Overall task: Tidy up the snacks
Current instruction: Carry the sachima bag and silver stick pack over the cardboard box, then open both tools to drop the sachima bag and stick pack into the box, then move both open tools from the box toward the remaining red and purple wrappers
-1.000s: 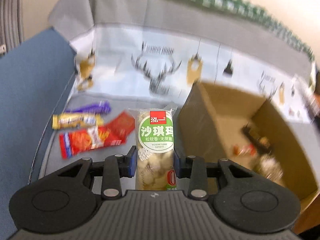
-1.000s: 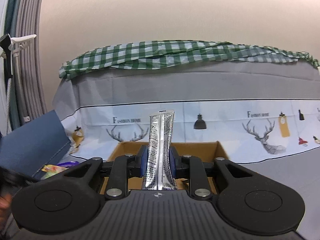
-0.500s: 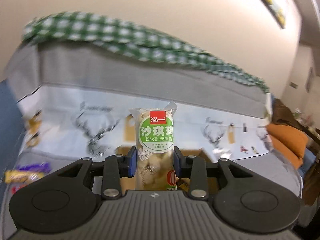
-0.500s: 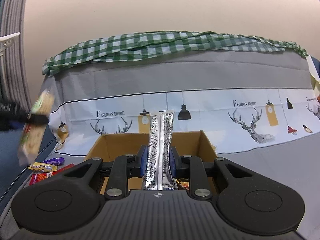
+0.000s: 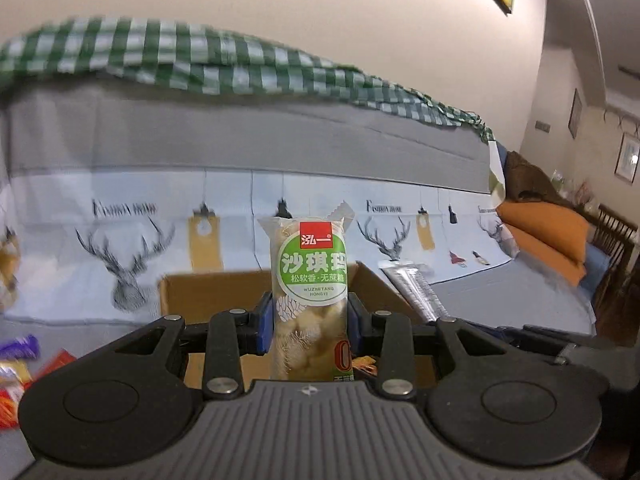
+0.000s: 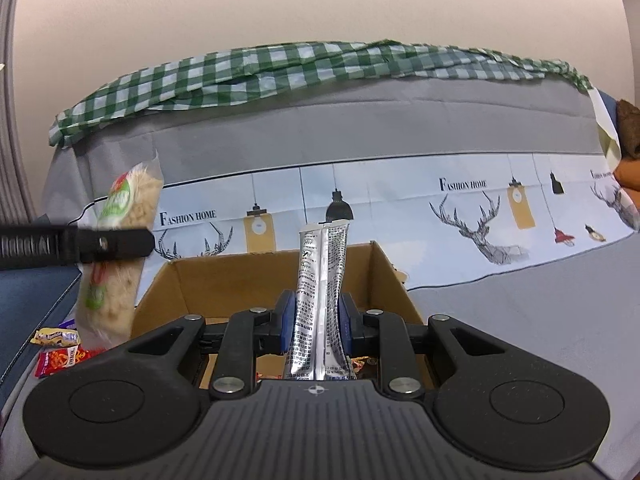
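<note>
My left gripper (image 5: pixel 310 320) is shut on a clear snack pack with a green and red label (image 5: pixel 310 280), held upright above the near side of an open cardboard box (image 5: pixel 208 292). My right gripper (image 6: pixel 317 322) is shut on a silver foil sachet (image 6: pixel 322 280), also upright, over the same cardboard box (image 6: pixel 224 280). In the right wrist view the left gripper (image 6: pixel 120 242) reaches in from the left with its green-label pack (image 6: pixel 120 248). In the left wrist view the silver sachet (image 5: pixel 416 290) shows at the right. Snacks lie at the box's bottom (image 6: pixel 360 360).
Several loose snack packets (image 6: pixel 60 346) lie on the grey cover left of the box; they also show in the left wrist view (image 5: pixel 16 364). A sofa back with a deer-print cloth (image 6: pixel 480 216) and a green checked cloth (image 6: pixel 280 68) rises behind. Orange cushions (image 5: pixel 548 236) sit far right.
My left gripper has swung right and tipped up with its pack, from over the loose packets to the box. The right gripper sank slightly, bringing the box closer.
</note>
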Tool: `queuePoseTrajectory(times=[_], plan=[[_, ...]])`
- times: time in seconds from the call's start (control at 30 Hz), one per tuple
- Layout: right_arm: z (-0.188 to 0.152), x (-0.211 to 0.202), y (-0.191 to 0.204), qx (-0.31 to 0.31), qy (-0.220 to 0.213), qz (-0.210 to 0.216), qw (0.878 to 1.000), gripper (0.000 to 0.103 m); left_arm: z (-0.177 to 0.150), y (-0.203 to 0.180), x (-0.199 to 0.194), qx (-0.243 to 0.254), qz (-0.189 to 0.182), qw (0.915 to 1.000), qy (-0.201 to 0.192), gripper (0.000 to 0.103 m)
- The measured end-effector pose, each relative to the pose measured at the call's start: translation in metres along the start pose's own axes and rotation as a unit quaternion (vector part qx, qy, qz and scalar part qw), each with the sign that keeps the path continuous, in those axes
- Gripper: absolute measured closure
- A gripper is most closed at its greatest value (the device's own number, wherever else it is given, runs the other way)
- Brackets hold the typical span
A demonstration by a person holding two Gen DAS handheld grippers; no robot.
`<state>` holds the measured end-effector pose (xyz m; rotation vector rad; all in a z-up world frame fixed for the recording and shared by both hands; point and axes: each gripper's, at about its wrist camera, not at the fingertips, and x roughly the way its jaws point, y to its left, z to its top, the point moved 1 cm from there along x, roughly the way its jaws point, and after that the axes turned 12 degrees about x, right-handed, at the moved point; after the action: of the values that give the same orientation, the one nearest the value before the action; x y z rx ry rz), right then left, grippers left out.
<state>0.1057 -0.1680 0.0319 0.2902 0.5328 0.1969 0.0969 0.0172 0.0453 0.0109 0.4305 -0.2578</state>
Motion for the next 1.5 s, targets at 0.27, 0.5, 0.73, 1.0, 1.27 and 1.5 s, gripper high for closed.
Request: queuePoseTrajectory(times=[0.27, 0.5, 0.73, 1.0, 1.27, 1.5], plan=[[-0.004, 0.008, 0.013, -0.016, 0.005, -0.005, 1.0, 0.079, -0.006, 0.013, 0.017, -0.043, -0.013, 0.9987, 0.023, 0.064], [-0.005, 0.012, 0.019, -0.017, 0.009, -0.006, 1.0, 0.079, -0.005, 0.02, 0.016, -0.049, -0.01, 0.9984, 0.027, 0.064], [-0.005, 0.011, 0.021, -0.018, 0.005, -0.007, 1.0, 0.079, -0.006, 0.02, 0.014, -0.044, -0.007, 0.9986, 0.027, 0.064], [-0.006, 0.013, 0.018, -0.014, 0.015, 0.0, 1.0, 0.075, -0.005, 0.02, 0.012, -0.04, -0.016, 0.9987, 0.027, 0.056], [-0.007, 0.015, 0.021, -0.013, 0.01, -0.017, 1.0, 0.039, -0.008, 0.018, -0.002, -0.007, 0.01, 0.9998, -0.012, 0.028], [-0.01, 0.015, 0.025, -0.01, 0.013, -0.021, 1.0, 0.036, -0.021, 0.03, -0.02, -0.008, -0.005, 0.9998, -0.019, 0.033]])
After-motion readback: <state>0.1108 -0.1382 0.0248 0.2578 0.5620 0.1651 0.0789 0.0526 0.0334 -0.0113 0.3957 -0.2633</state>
